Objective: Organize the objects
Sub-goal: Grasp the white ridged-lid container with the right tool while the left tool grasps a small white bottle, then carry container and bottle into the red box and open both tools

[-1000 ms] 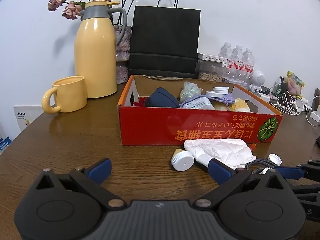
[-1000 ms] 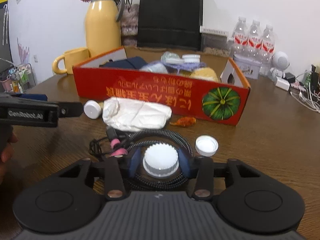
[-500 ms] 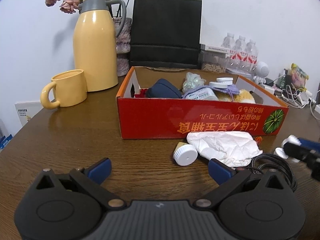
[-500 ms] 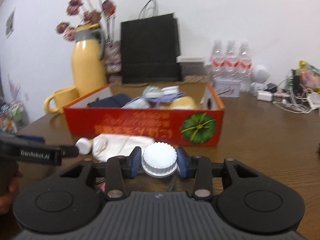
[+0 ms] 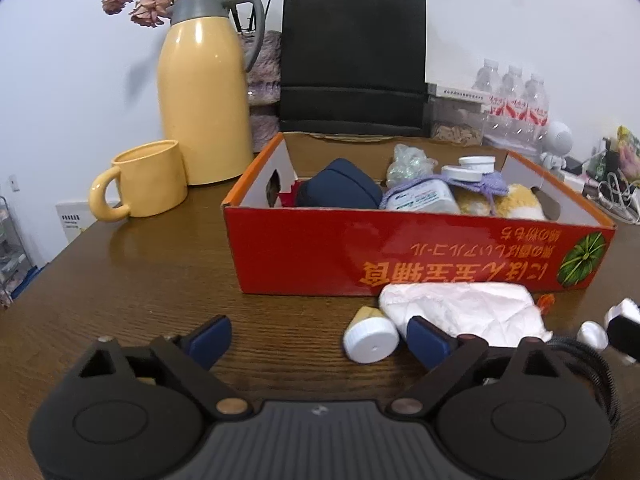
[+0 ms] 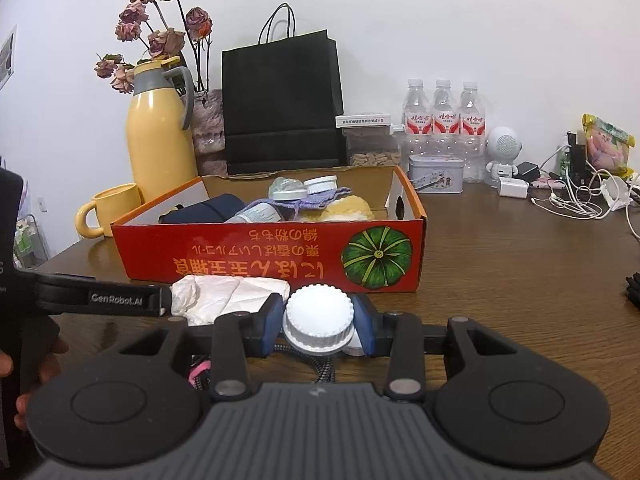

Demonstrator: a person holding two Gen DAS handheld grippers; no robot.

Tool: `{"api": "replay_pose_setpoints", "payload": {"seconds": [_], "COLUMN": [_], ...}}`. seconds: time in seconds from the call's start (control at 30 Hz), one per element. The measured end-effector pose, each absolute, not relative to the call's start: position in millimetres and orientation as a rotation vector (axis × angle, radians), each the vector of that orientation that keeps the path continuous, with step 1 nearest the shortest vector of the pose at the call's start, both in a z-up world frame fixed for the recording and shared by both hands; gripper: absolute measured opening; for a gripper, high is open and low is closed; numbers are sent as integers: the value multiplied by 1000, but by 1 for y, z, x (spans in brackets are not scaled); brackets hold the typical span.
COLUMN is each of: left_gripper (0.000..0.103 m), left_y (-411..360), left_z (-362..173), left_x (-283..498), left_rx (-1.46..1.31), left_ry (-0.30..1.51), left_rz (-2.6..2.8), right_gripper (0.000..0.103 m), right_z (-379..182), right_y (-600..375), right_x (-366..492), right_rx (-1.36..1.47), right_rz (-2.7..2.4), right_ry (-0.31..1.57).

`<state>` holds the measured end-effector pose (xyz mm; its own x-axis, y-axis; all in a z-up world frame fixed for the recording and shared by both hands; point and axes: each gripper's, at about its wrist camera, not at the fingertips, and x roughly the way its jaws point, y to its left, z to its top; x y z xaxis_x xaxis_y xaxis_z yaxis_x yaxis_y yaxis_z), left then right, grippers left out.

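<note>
A red cardboard box (image 5: 400, 256) holds a navy pouch, a white tub and several other things. In front of it lie a crumpled white packet (image 5: 460, 312) and a small white-capped bottle (image 5: 370, 340). My left gripper (image 5: 318, 340) is low over the table with its jaws closing. The bottle lies between them, near the right finger, and no pad touches it. My right gripper (image 6: 318, 320) is shut on a ribbed white lid (image 6: 318, 314), held above a black braided cable (image 6: 326, 370) in front of the box (image 6: 260, 264). One finger (image 6: 116, 300) of the left gripper crosses the right wrist view.
A yellow jug (image 5: 200, 100) and a yellow mug (image 5: 148, 180) stand back left, with a black paper bag (image 5: 352, 60) behind the box. Water bottles (image 6: 440, 116), a tin (image 6: 436, 174) and tangled white cables (image 6: 576, 200) fill the back right. A loose white cap (image 5: 592, 334) lies near the cable.
The right gripper lifted the white lid off the coiled cable and tipped upward. The left gripper moved forward and right toward the small bottle, its fingers slightly closer together.
</note>
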<state>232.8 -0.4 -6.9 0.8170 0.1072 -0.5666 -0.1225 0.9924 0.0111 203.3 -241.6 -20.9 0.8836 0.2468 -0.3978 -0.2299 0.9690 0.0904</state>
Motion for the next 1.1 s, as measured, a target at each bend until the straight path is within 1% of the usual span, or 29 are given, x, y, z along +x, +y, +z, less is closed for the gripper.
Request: {"api": "replay_pose_setpoints", "payload": {"seconds": [0.03, 0.13, 0.2, 0.23, 0.27, 0.77, 1.1], "left_gripper": [90, 70, 49, 42, 27, 27, 27], "left_y": [-2, -6, -7, -6, -6, -4, -5], "left_z": [-6, -6, -7, -7, -7, -2, 7], "left_x": [232, 230, 230, 229, 229, 215, 197], "left_rx": [-31, -32, -48, -62, -72, -76, -70], "left_ry": [598, 594, 604, 605, 604, 564, 504], "left_rz": [112, 82, 54, 37, 24, 39, 24], "right_gripper": [39, 39, 39, 39, 39, 39, 39], "right_z": [-21, -21, -21, -20, -20, -20, -19], "right_y": [-242, -241, -241, -241, -241, -241, -240], "right_x": [203, 203, 203, 202, 202, 199, 197], "right_rx": [41, 39, 39, 39, 39, 39, 37], "right_rz": [248, 249, 249, 249, 249, 244, 242], "right_ry": [419, 416, 416, 417, 416, 403, 376]}}
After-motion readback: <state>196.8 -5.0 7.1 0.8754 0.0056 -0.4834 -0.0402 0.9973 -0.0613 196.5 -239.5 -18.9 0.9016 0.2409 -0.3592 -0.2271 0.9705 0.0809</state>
